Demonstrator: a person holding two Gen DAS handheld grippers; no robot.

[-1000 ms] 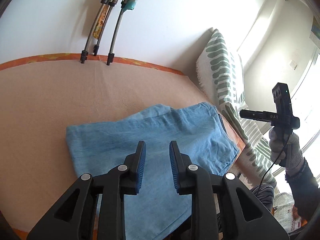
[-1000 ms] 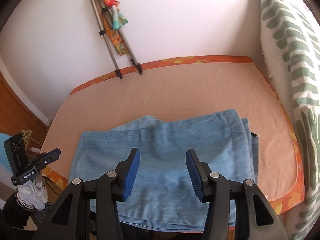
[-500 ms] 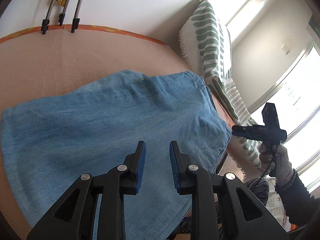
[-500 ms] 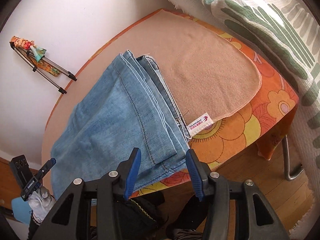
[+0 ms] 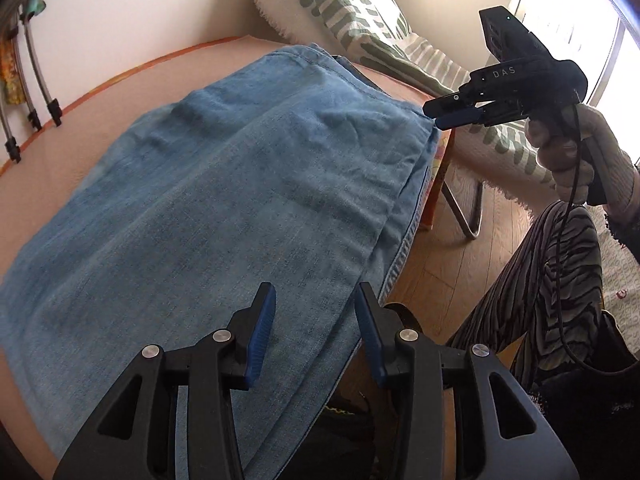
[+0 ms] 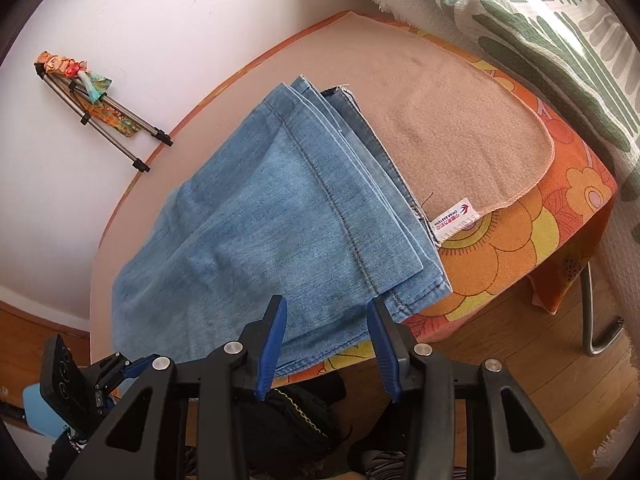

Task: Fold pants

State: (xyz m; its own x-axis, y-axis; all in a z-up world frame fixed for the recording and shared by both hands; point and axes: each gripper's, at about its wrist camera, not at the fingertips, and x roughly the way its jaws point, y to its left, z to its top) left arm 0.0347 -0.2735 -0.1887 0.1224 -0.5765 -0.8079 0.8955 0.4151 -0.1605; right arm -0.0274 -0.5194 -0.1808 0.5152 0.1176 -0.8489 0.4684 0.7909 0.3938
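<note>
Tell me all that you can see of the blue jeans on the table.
The jeans are light blue, faded denim, folded into a flat stack of several layers. A stitched seam runs along the top layer, and the layer edges fan out stepwise on the side near the white label. They lie on a beige blanket over an orange flowered cloth, and the near hem hangs slightly over the table's edge. Soft creases cross the top. Neither pair of tongs touches them.

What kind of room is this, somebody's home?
Most likely a lived-in home: folded jeans lie on a table under a beige blanket and flowered cloth, with wooden flooring and a leaf-patterned throw alongside.
</note>
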